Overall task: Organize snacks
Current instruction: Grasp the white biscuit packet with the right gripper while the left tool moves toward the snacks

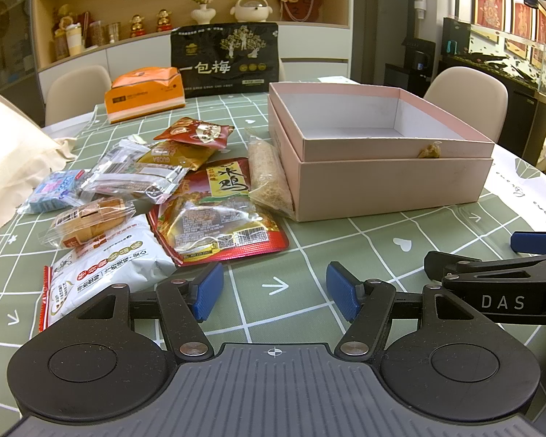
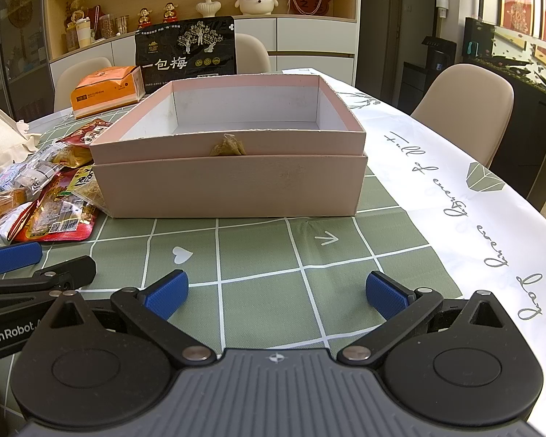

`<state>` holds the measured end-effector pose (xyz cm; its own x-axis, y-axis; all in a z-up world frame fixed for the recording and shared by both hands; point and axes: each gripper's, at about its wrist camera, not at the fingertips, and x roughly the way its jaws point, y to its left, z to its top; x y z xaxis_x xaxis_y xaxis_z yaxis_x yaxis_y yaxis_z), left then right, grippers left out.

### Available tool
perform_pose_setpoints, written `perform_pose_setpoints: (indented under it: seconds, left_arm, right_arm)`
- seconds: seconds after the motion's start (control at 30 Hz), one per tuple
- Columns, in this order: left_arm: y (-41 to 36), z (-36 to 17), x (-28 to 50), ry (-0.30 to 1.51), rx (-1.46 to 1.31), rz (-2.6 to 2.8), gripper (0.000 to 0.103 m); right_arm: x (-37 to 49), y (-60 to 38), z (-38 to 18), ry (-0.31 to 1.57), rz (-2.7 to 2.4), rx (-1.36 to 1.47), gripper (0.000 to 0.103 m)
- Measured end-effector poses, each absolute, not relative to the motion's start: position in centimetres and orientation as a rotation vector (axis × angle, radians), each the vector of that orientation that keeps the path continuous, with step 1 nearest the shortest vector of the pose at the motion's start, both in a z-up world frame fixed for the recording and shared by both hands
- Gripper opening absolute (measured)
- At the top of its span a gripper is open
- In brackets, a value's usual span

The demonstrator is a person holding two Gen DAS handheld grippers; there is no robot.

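Observation:
An open pink box point(image 1: 389, 182) point(image 2: 229, 185) stands on the green checked tablecloth, nested in its lid, with nothing inside. Left of it lies a heap of snack packets: a red chicken packet point(image 1: 218, 215) point(image 2: 54, 215), a white bag point(image 1: 105, 269), a clear bag of crumbs point(image 1: 269, 178), a wrapped cake point(image 1: 91, 222), a blue packet point(image 1: 54, 189) and red and gold sachets point(image 1: 196, 133). My left gripper point(image 1: 275, 291) hovers open just in front of the heap. My right gripper point(image 2: 276, 293) is open before the box, holding nothing.
An orange tissue pack point(image 1: 145, 94) point(image 2: 107, 89) and a tall black bag point(image 1: 225, 60) point(image 2: 185, 51) stand at the far table edge. A cream cloth bag point(image 1: 11, 160) lies at the left. Chairs point(image 2: 466, 109) ring the table; a shelf with ornaments is behind.

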<state>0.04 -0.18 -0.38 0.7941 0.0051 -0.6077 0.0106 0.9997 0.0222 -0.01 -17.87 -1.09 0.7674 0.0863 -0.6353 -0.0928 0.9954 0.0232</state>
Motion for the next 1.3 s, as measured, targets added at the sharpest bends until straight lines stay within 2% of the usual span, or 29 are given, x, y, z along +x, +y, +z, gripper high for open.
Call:
perform_pose_setpoints:
  seconds: [0.27,0.4,0.6,0.67,0.73,0.87,1.03,1.07,1.17,1.3]
  left_arm:
    - [0.1,-0.3,0.0,0.679,0.027,-0.054,0.066]
    - [2.2,2.0,-0.7,0.685,0.007,-0.119,0.065]
    - [9.1,6.5,-1.7,0.618,-0.043,-0.067,0.065]
    - [12.6,7.6,-0.2,0.601,-0.090,0.009,0.065]
    - [16.2,8.1,2.5,0.636,-0.141,0.088,0.064]
    - [21.8,7.1,9.9,0.720,-0.104,0.163,0.064]
    - [25.2,5.0,15.5,0.780,-0.004,0.126,0.063]
    - [25.8,4.4,16.3,0.809,0.007,0.107,0.062]
    - [26.0,3.3,16.6,0.834,0.066,0.094,0.047]
    - [26.5,3.4,14.4,0.880,-0.010,-0.018,0.040]
  right_arm:
    - [0.0,-18.0,-1.1,0.708,0.104,-0.010,0.103]
    - [0.4,-17.2,-0.2,0.882,0.141,-0.039,0.103]
    - [0.6,-17.5,0.4,0.932,0.100,-0.025,0.103]
    - [1.0,-17.2,0.5,0.957,0.106,-0.030,0.103]
    - [0.8,-16.8,1.0,0.953,0.109,-0.026,0.096]
    - [-0.1,-15.5,2.3,0.882,0.128,-0.032,0.095]
    - [-0.9,-14.4,3.3,0.852,0.137,-0.057,0.095]
    - [-1.1,-14.2,3.3,0.849,0.134,-0.064,0.095]
    - [-1.8,-14.0,3.3,0.854,0.131,-0.077,0.095]
    - [-2.2,-13.5,3.1,0.859,0.139,-0.108,0.095]
